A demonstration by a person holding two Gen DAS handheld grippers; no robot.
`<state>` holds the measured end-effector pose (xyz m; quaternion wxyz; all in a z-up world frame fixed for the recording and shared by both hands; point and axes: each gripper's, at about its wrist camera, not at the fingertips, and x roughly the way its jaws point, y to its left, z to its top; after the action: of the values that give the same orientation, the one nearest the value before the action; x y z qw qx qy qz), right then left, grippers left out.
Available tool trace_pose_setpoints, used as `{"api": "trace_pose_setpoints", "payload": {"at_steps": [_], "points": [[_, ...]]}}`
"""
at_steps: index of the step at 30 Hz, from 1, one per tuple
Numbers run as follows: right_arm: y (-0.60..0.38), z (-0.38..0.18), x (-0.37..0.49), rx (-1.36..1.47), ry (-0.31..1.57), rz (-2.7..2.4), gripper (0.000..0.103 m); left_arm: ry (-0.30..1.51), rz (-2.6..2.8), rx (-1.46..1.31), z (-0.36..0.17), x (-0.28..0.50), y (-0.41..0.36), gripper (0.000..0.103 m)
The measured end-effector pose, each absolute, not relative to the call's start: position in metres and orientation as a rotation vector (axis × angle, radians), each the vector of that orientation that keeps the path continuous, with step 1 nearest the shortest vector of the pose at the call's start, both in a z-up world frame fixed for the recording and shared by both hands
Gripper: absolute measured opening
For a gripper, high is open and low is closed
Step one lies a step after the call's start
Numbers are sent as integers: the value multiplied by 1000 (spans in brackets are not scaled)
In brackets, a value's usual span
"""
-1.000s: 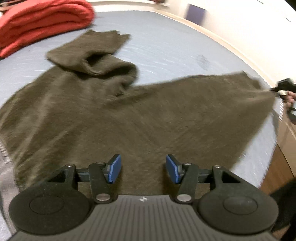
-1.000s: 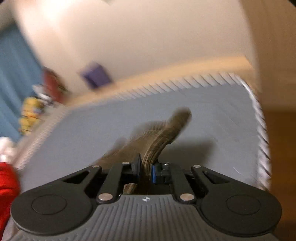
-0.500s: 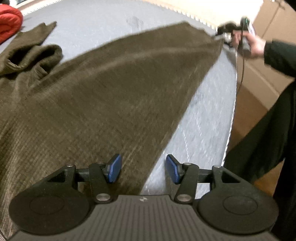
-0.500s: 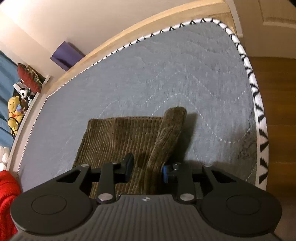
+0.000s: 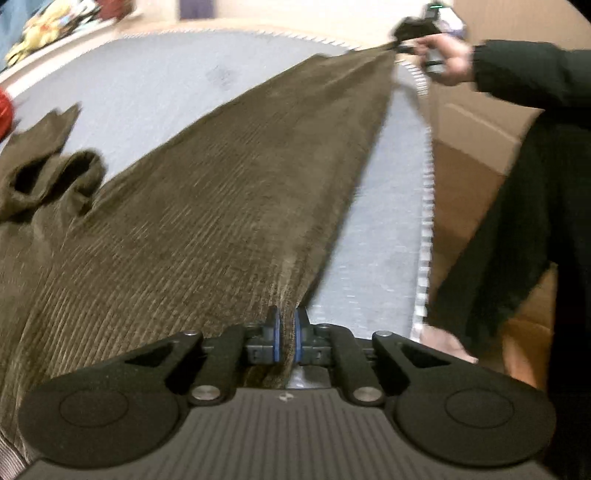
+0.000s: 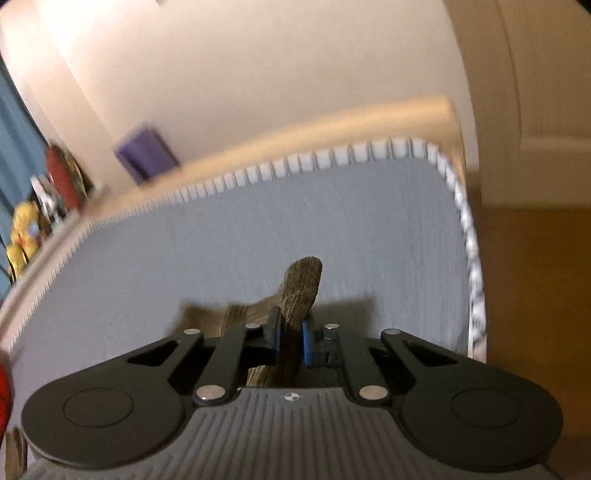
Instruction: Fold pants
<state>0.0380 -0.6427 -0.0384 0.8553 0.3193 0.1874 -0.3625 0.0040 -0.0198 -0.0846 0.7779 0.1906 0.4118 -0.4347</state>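
Observation:
Brown corduroy pants (image 5: 221, 203) lie spread on a grey mattress (image 5: 376, 240). One leg is stretched taut between both grippers. My left gripper (image 5: 287, 321) is shut on the near edge of that leg, by the mattress's right side. Far up the leg, my right gripper (image 5: 406, 33) pinches its end, held by a hand in a dark sleeve (image 5: 535, 74). In the right wrist view the right gripper (image 6: 293, 328) is closing, its pads pressing on a fold of the pants (image 6: 303, 280) that sticks up between them. The other leg (image 5: 48, 173) lies bunched at the left.
A red blanket (image 5: 3, 110) shows at the far left edge. A cardboard box (image 5: 472, 129) stands beyond the mattress's right edge, over a wooden floor (image 6: 535, 295). Soft toys (image 6: 22, 229) and a purple object (image 6: 146, 155) sit by the wall behind the bed.
My left gripper moved to the leg's right edge and shut on it. My right gripper loosened for a moment, then clamped the fabric again and lifted it off the mattress.

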Motion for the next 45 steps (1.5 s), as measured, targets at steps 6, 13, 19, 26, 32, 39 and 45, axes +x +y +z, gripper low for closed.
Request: {"api": "trace_pose_setpoints", "payload": {"at_steps": [6,13,19,26,32,39,45], "points": [[-654,-77,53,602,657,-838,13,974,-951,452,-111,0,-25,9],[-639,-47,53,372,529,-909,50,879,-936,268,-70,1,25,25],[-596,-28,74,189,449,-739,50,1032,-805,430,-114,-9,48,25],[-520,0,98,139,399,-478,50,867,-591,199,-69,2,91,30],[-417,43,97,74,379,-110,54,881,-224,-22,-66,42,154,32],[-274,42,54,-61,355,275,56,847,-133,-86,-55,52,178,32],[-174,6,10,-110,474,580,56,846,-77,-110,-59,49,186,32]]}}
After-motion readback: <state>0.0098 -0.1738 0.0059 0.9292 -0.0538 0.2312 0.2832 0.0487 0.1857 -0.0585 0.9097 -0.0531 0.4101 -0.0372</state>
